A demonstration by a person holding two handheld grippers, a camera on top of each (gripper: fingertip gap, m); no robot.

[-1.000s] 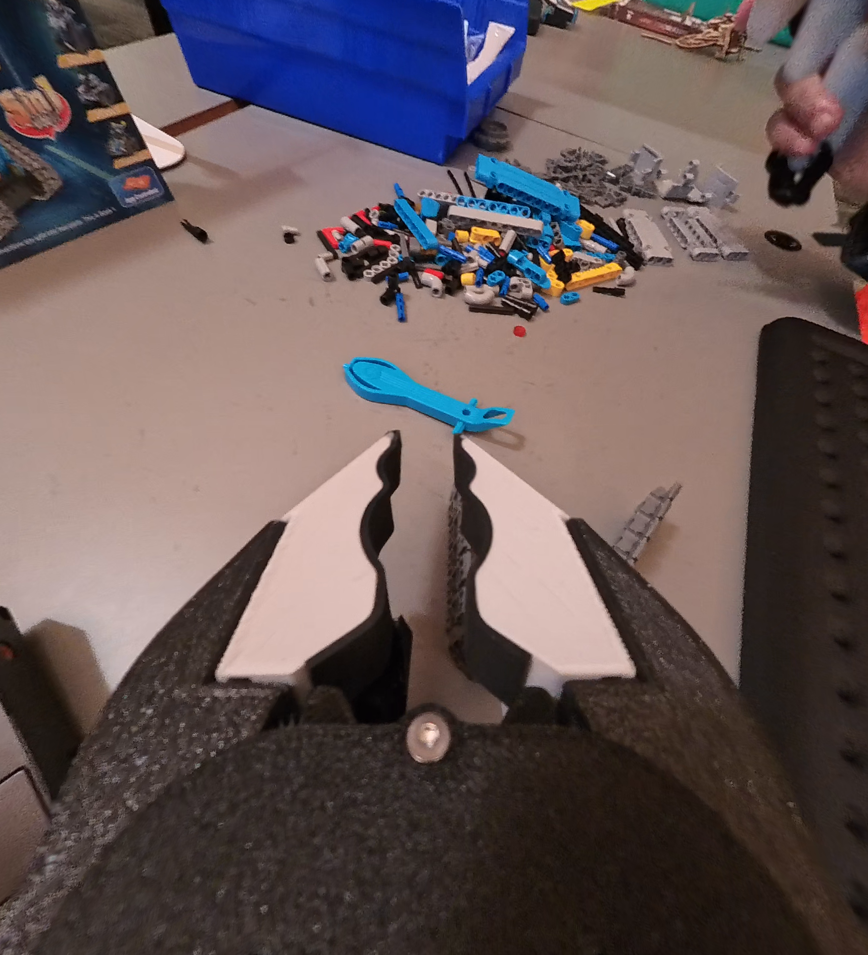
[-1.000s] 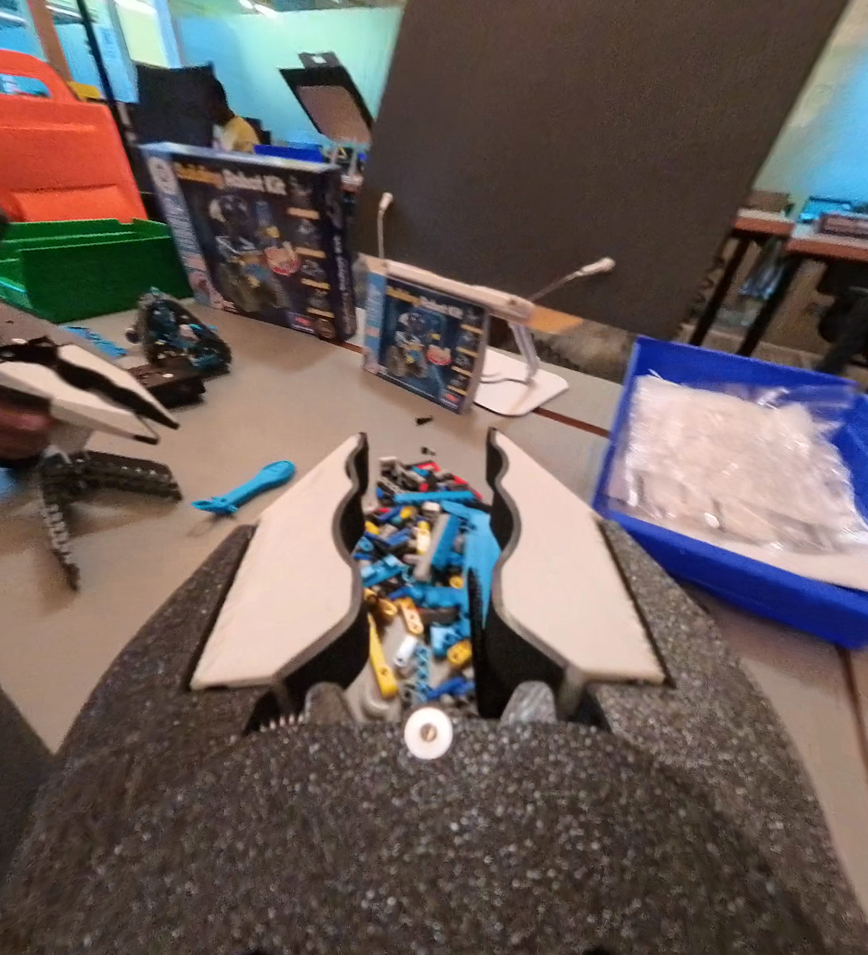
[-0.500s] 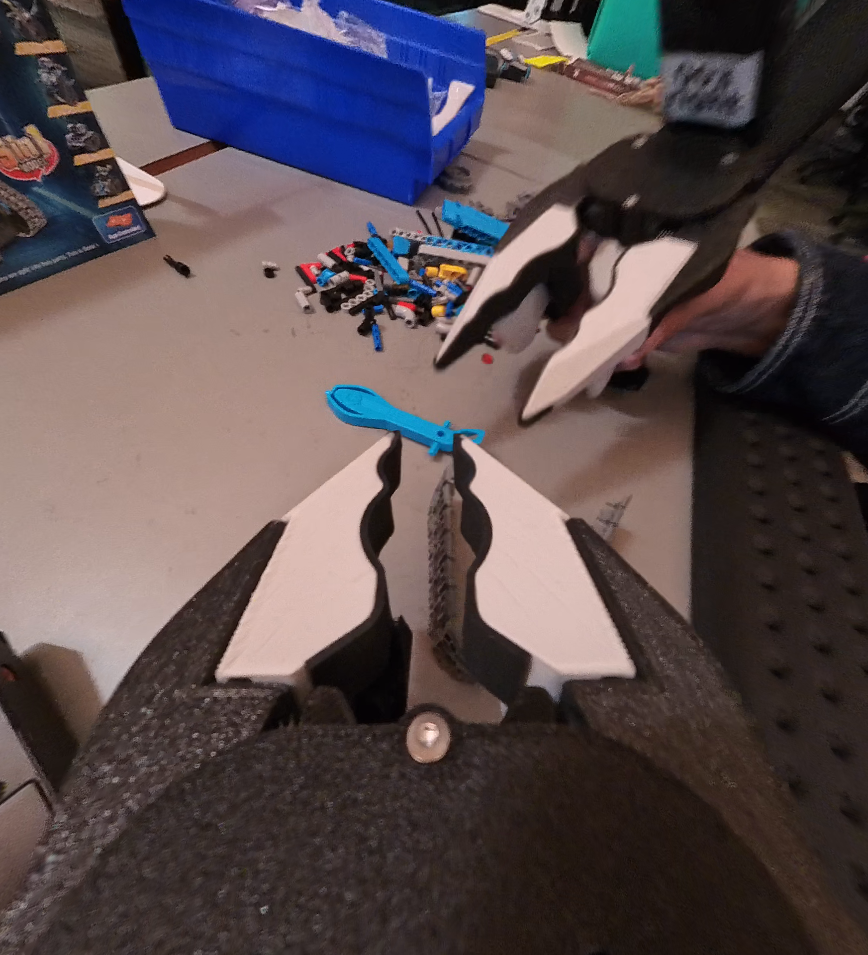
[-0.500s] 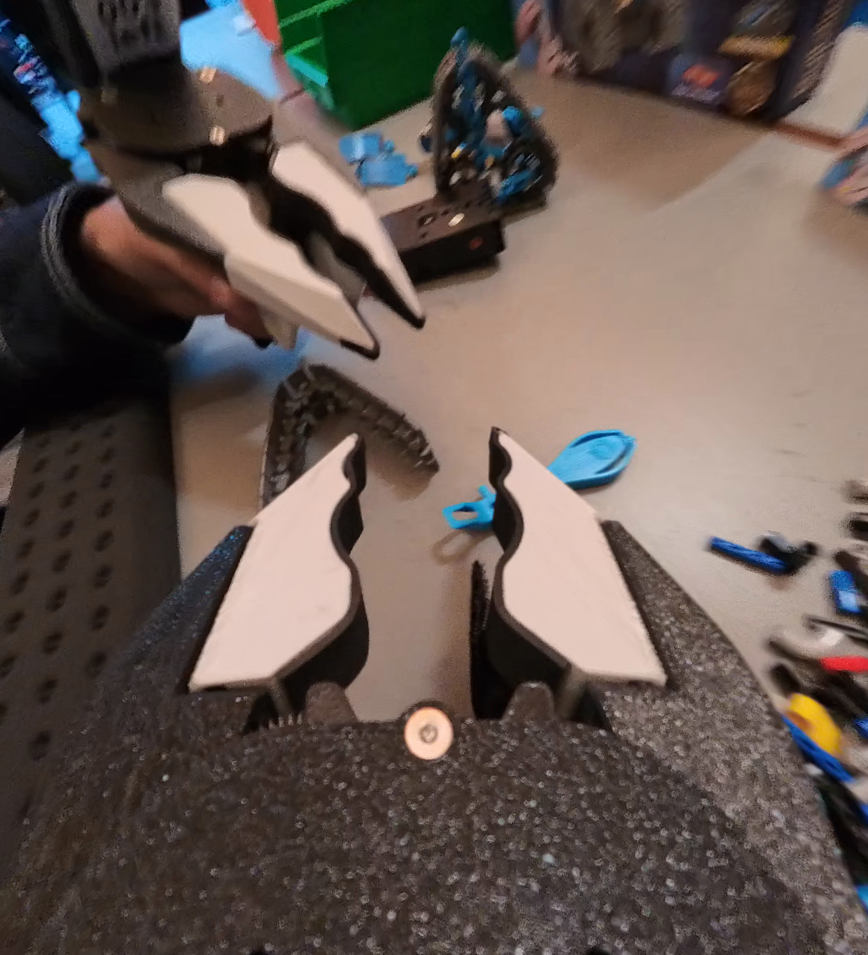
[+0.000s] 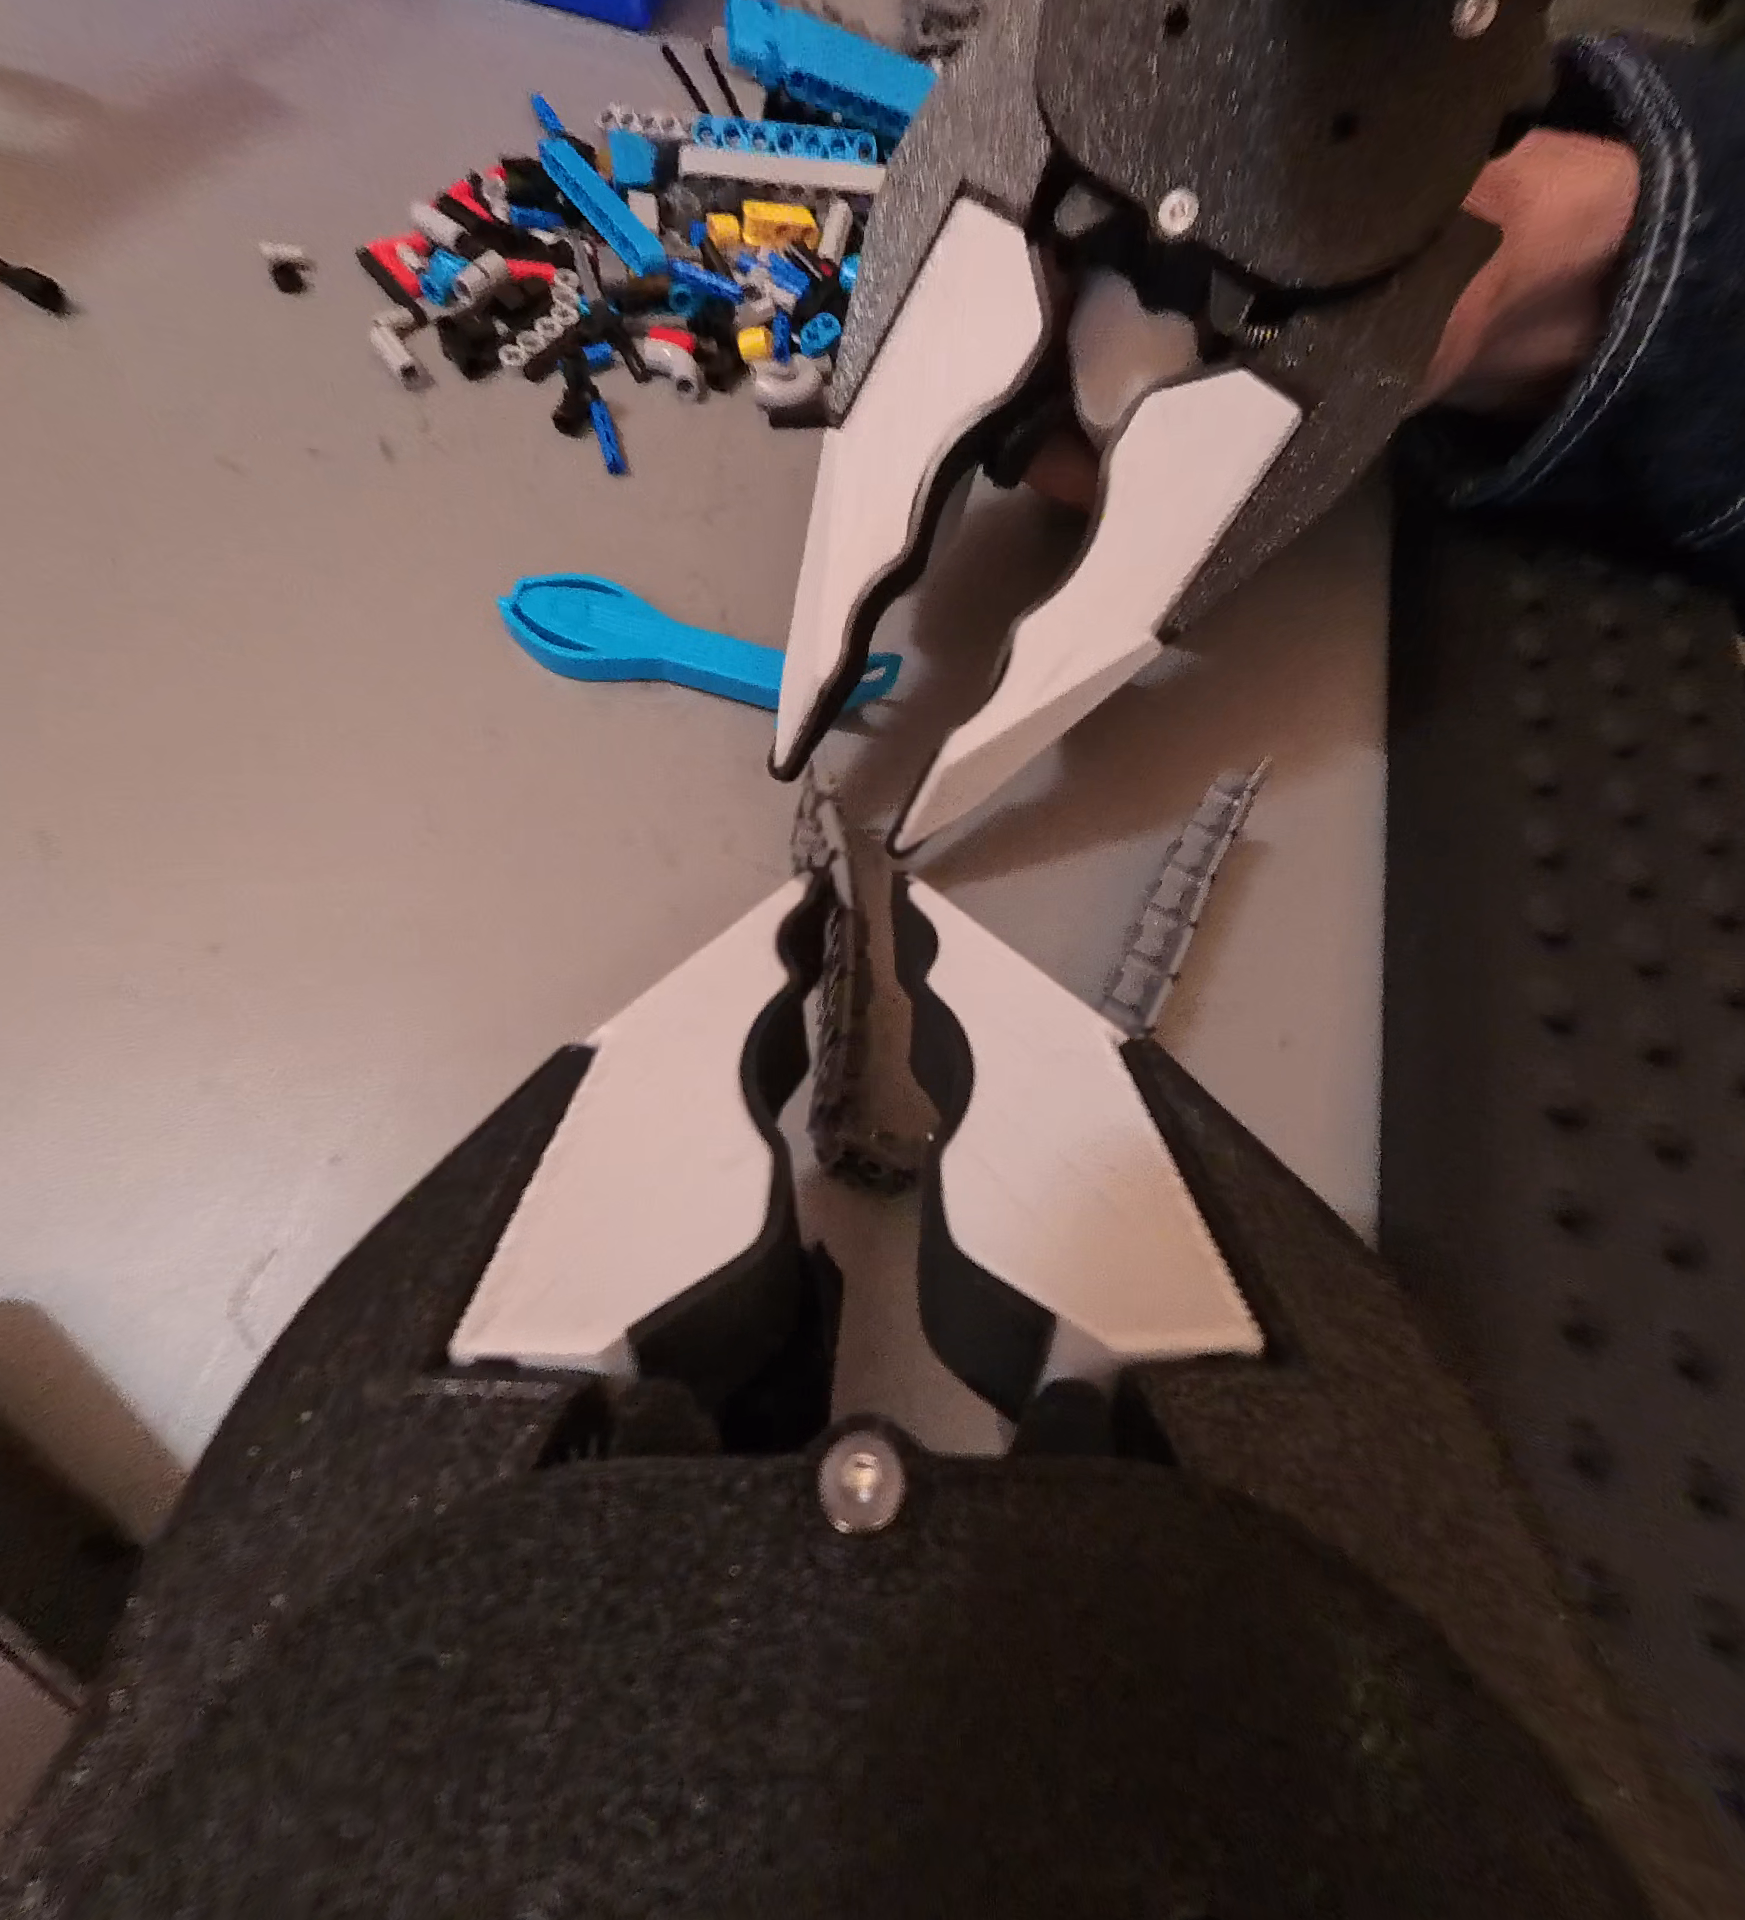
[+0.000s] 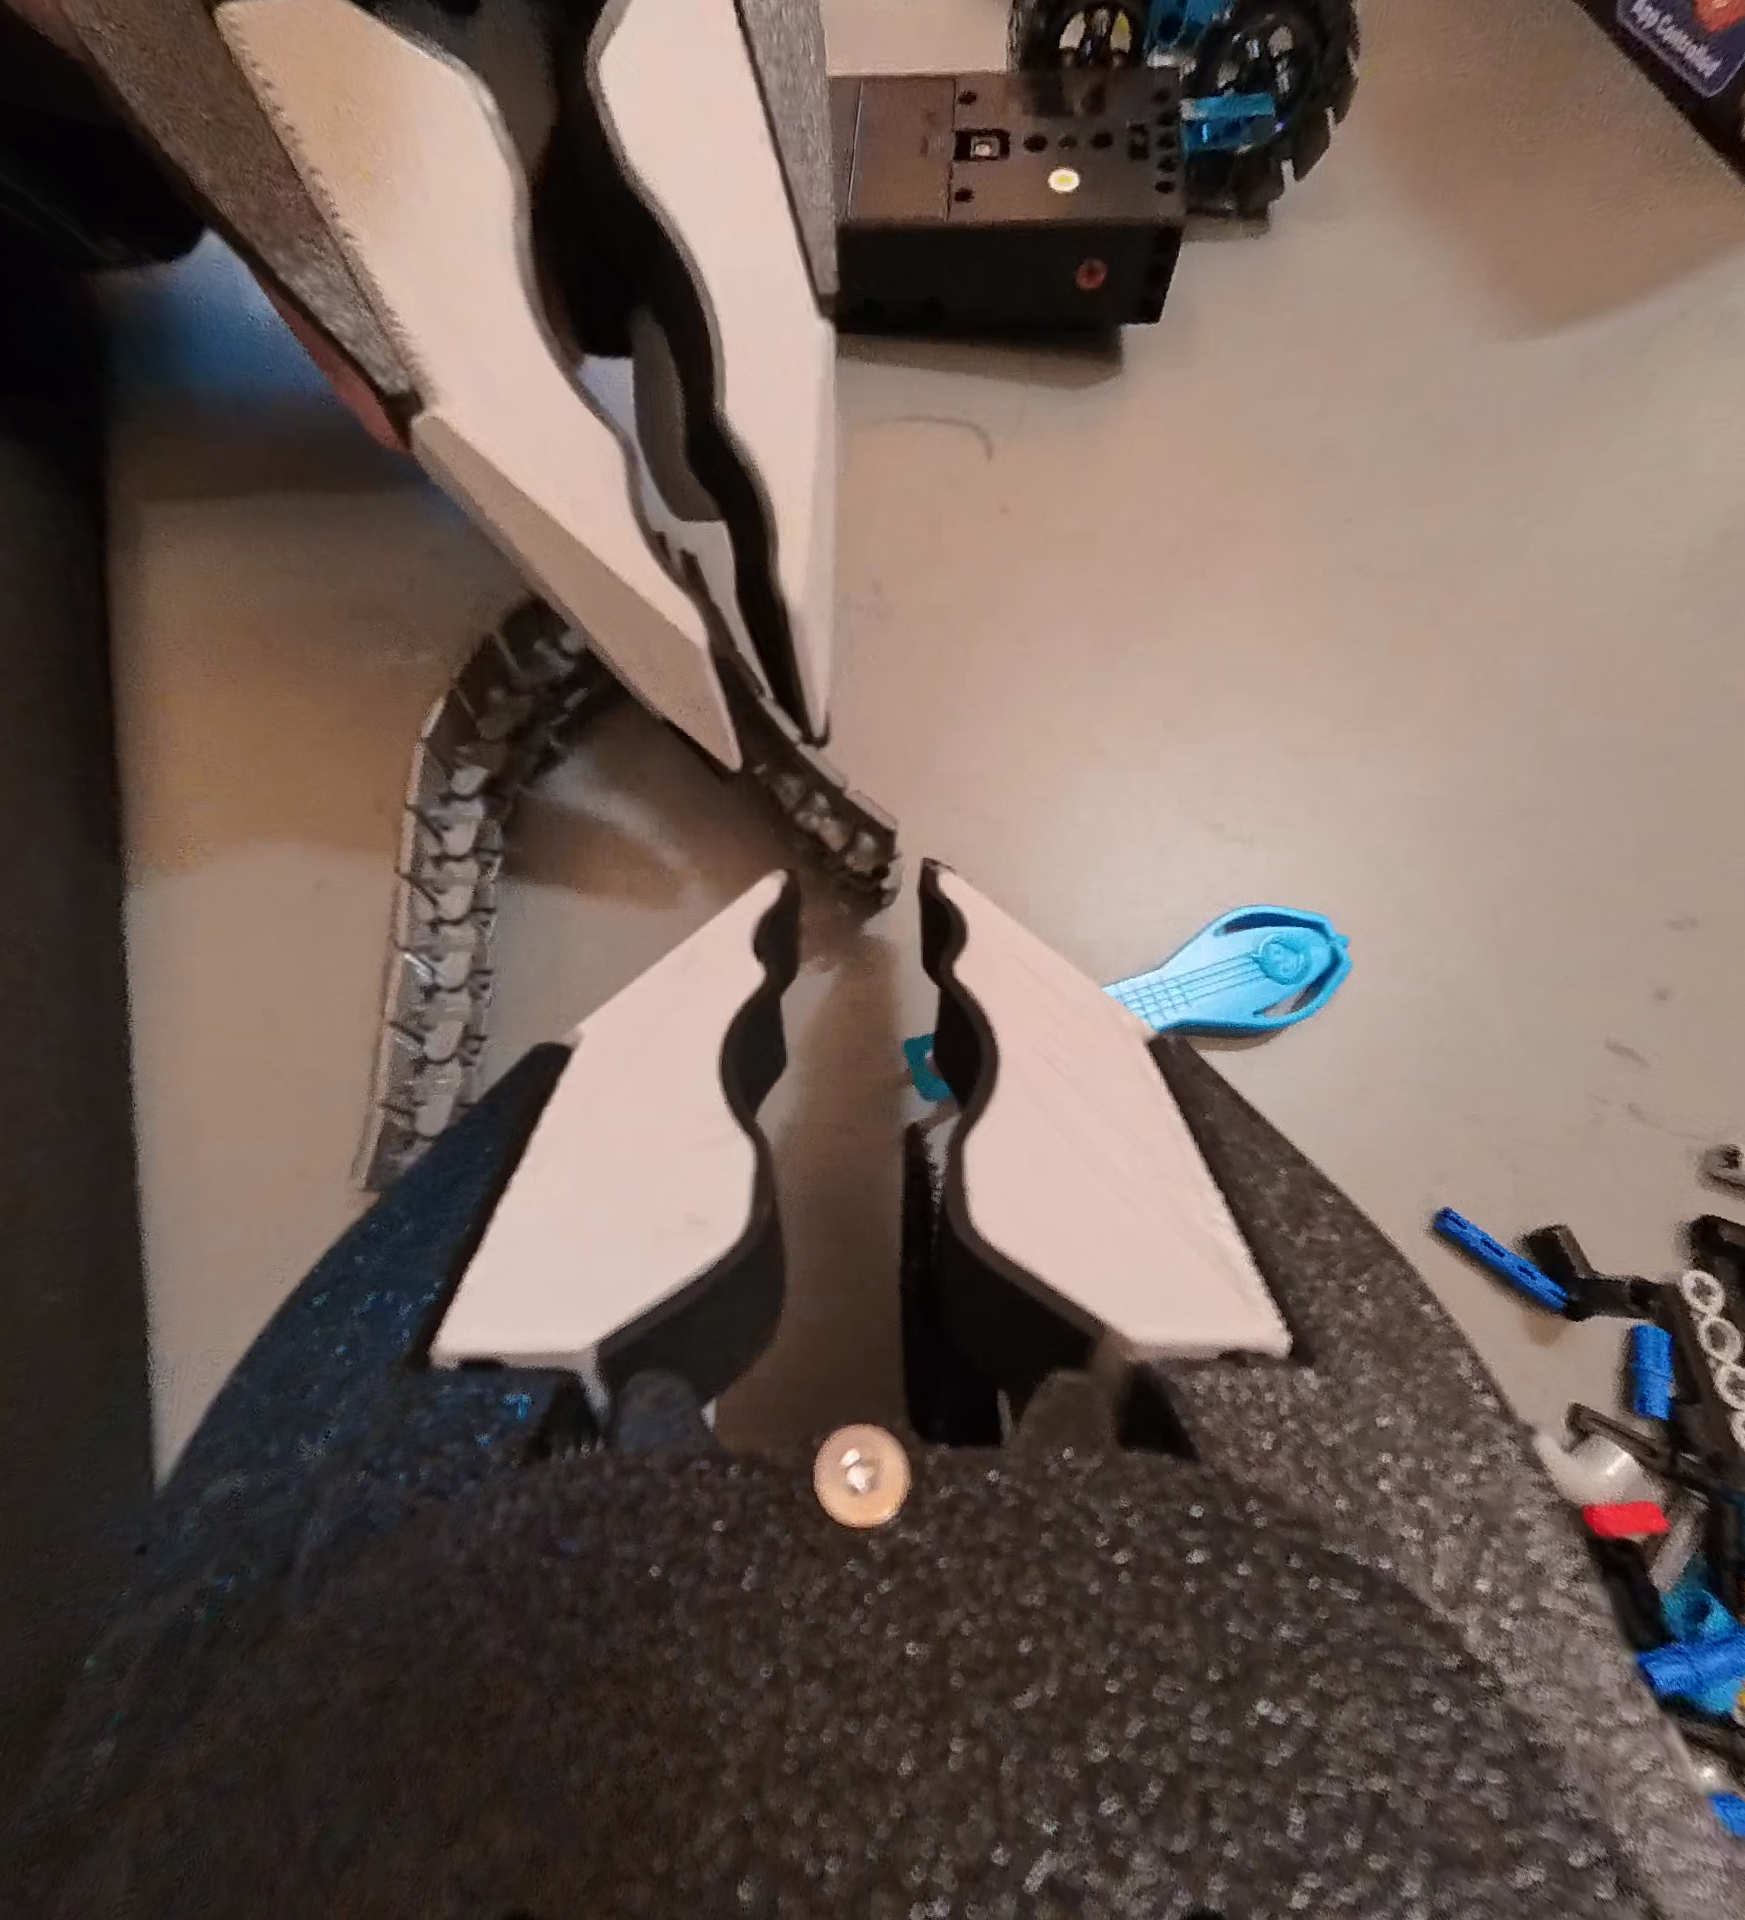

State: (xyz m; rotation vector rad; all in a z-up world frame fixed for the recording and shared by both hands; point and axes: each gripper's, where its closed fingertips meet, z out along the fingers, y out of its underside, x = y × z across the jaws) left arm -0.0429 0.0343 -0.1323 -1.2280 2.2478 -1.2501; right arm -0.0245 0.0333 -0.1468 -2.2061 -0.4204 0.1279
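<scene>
My left gripper (image 5: pixel 857 883) is shut on a grey tread chain (image 5: pixel 839 1018) that runs between its fingers. In the right wrist view the left gripper (image 6: pixel 774 746) comes in from the upper left. The chain's free end (image 6: pixel 832 826) sticks out past its tips, and the rest hangs in a loop onto the table (image 6: pixel 447 935). My right gripper (image 6: pixel 855 878) is open and empty, its tips just short of the chain's free end. In the left wrist view the right gripper (image 5: pixel 842 805) faces my left gripper tip to tip from the upper right.
A blue flat tool (image 5: pixel 639 644) lies on the grey table just past the tips and also shows in the right wrist view (image 6: pixel 1242 971). A pile of small building pieces (image 5: pixel 639 260) lies beyond. There is a black perforated mat (image 5: pixel 1595 1039), and a black box with a wheeled model (image 6: pixel 1003 208).
My right gripper has swung from above the pile of pieces over to my left gripper and now meets it tip to tip. My left gripper has closed tighter on the chain.
</scene>
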